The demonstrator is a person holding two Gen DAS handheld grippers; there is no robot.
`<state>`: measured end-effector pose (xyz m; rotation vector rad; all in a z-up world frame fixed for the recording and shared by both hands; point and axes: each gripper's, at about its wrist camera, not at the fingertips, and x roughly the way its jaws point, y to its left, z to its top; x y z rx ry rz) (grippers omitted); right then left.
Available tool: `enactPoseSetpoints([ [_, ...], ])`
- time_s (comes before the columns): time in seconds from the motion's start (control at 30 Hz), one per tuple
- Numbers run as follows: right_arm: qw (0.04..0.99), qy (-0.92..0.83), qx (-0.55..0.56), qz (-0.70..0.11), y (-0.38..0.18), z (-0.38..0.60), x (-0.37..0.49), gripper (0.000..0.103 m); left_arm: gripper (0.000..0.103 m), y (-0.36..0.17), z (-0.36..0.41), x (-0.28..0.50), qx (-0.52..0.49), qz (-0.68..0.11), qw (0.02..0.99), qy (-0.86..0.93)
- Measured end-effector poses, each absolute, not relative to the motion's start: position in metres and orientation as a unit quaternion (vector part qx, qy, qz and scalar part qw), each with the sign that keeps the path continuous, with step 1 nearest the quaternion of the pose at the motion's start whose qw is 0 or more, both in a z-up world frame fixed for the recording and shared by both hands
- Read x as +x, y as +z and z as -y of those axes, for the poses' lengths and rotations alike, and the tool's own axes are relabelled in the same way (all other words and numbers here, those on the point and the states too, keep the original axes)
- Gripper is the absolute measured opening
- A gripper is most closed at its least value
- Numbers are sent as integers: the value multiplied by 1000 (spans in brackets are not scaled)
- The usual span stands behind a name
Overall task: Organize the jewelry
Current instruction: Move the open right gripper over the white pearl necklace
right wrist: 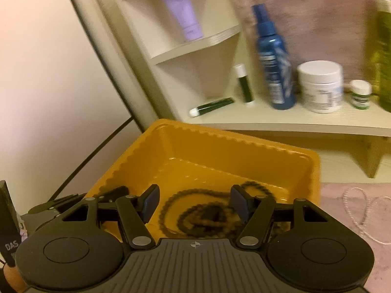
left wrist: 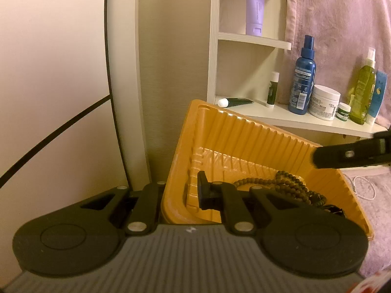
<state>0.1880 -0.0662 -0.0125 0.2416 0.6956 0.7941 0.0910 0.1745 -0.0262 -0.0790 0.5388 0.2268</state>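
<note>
An orange ribbed tray [left wrist: 244, 134] stands tilted on the pink cloth. My left gripper [left wrist: 179, 195] is shut on the tray's left wall, one finger inside and one outside. A dark bead necklace [left wrist: 288, 188] lies coiled on the tray's floor. In the right wrist view my right gripper [right wrist: 195, 202] is open just over the tray [right wrist: 220, 146], with the bead necklace [right wrist: 202, 217] lying loose below its fingers, untouched. One right finger [left wrist: 347, 156] juts in over the tray's right rim. A thin white chain [right wrist: 361, 210] lies on the cloth right of the tray.
A cream shelf [left wrist: 293, 117] behind the tray carries a blue spray bottle [left wrist: 301, 85], a white jar [left wrist: 325, 102], a green bottle [left wrist: 363, 92] and small tubes. A purple tube [left wrist: 255, 7] stands higher up. Pink fuzzy cloth [left wrist: 342, 24] hangs behind. A dark box [right wrist: 8, 219] stands at left.
</note>
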Motion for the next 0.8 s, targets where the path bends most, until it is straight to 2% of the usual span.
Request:
enactPoseSetpoints([
  [0.47,902,238,122,-340,-43,195,180,64,11,-26,-174,91,-37,-268,956,115],
  [0.8,902,214,97,-361,-70,210,195,64,11,-28,-174,92,-34,-272,954,118],
])
